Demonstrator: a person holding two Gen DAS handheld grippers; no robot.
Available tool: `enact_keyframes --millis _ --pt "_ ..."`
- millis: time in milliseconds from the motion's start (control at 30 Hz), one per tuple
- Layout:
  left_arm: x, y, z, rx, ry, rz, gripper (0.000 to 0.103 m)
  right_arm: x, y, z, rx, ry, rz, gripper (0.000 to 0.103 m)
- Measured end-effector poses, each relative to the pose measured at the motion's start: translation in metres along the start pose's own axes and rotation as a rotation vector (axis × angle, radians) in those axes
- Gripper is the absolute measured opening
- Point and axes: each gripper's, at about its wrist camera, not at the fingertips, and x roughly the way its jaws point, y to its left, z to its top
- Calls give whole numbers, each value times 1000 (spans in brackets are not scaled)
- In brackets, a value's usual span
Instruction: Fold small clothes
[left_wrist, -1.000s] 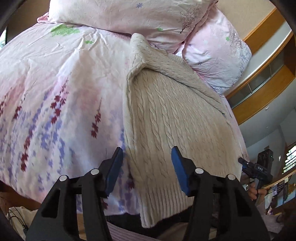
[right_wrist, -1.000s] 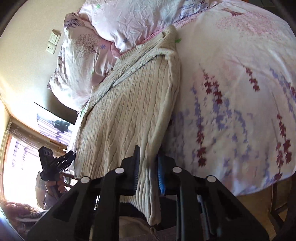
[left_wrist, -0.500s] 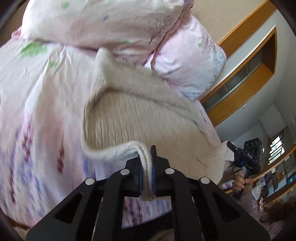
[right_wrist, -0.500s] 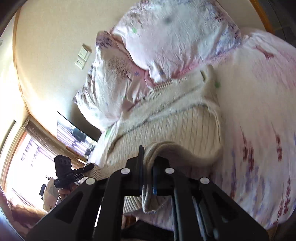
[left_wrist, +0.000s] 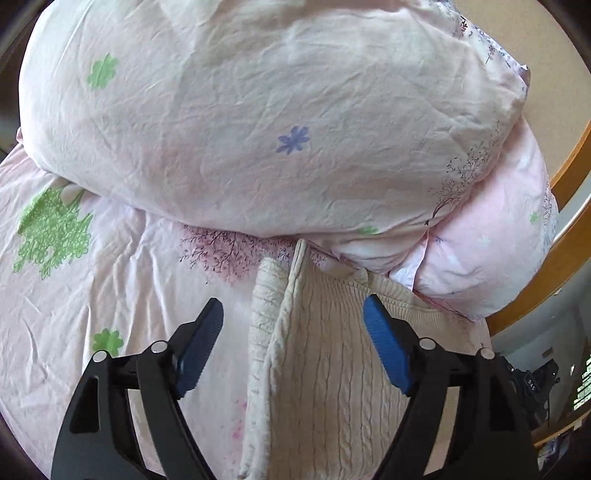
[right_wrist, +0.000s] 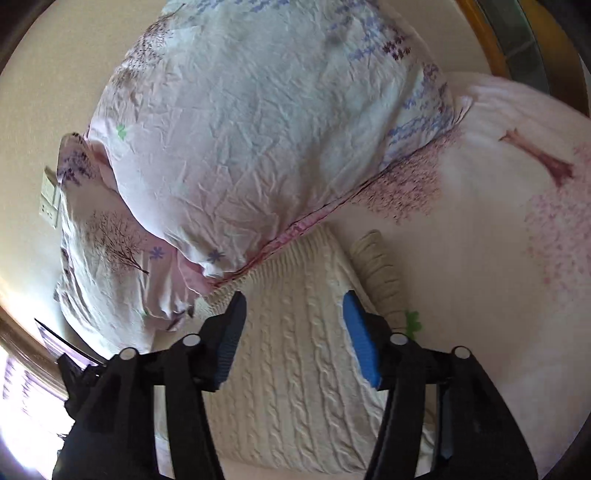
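Observation:
A cream cable-knit sweater (left_wrist: 325, 369) lies folded over on the pink floral bed cover (left_wrist: 110, 295), its far edge close to the pillows. My left gripper (left_wrist: 293, 339) is open just above the sweater's folded edge, holding nothing. In the right wrist view the same sweater (right_wrist: 295, 369) lies flat under my right gripper (right_wrist: 291, 332), which is open and empty. A ribbed cuff or hem (right_wrist: 380, 266) pokes out to the right of the folded layer.
Two large floral pillows (left_wrist: 258, 110) are stacked right behind the sweater, also in the right wrist view (right_wrist: 258, 129). A wooden frame (left_wrist: 569, 206) runs at the right. A wall socket (right_wrist: 50, 199) is at the left.
Both grippers carried the sweater's near hem up toward the pillows, laid it over the upper part and opened. The left one had closed on the hem half a second ago.

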Motion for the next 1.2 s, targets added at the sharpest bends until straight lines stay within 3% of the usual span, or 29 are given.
enact_keyframes --millis 100,200,300,367,467,600,667,733,800,867,900,933,1033,1100,1167,1200 --pt "14 21 -13 -75 107 -92 77 -5 -1 0 -21 16 22 60" --pt "30 25 -26 -111 169 -138 69 -6 6 -5 -66 25 25 60" --pt "41 26 -38 -149 159 -148 50 -11 4 -11 -94 30 26 60" --pt "50 27 -40 -202 191 -175 19 -16 0 -13 -96 35 34 60" --pt "42 16 -37 -249 172 -228 15 -30 -8 -14 -103 21 39 60" --pt "19 -70 -24 -159 138 -457 14 -60 -20 -8 -115 -58 -2 60" --pt "29 -132 -27 -119 177 -604 14 -74 -25 -4 -107 -102 -26 60" --pt "63 -191 -41 -149 268 -749 14 -84 -33 2 -73 -133 -44 60" --pt "109 -235 -60 -232 408 -904 23 -86 -42 10 -39 -139 -59 60" --pt "142 -256 -78 -343 538 -974 26 -82 -54 19 -10 -95 -59 62" --pt "144 -256 -82 -348 552 -960 27 -79 -60 24 7 -59 -47 66" --pt "137 -252 -80 -305 533 -928 35 -75 -65 28 22 -22 -26 74" --pt "92 -220 -63 -114 332 -726 72 -56 -74 40 60 82 43 91" --pt "71 -194 -54 -22 232 -541 78 -31 -79 48 99 179 87 92" --pt "70 -178 -55 20 255 -388 83 -4 -82 53 135 268 88 92" --pt "73 -173 -58 25 282 -347 83 11 -83 53 145 314 98 92"
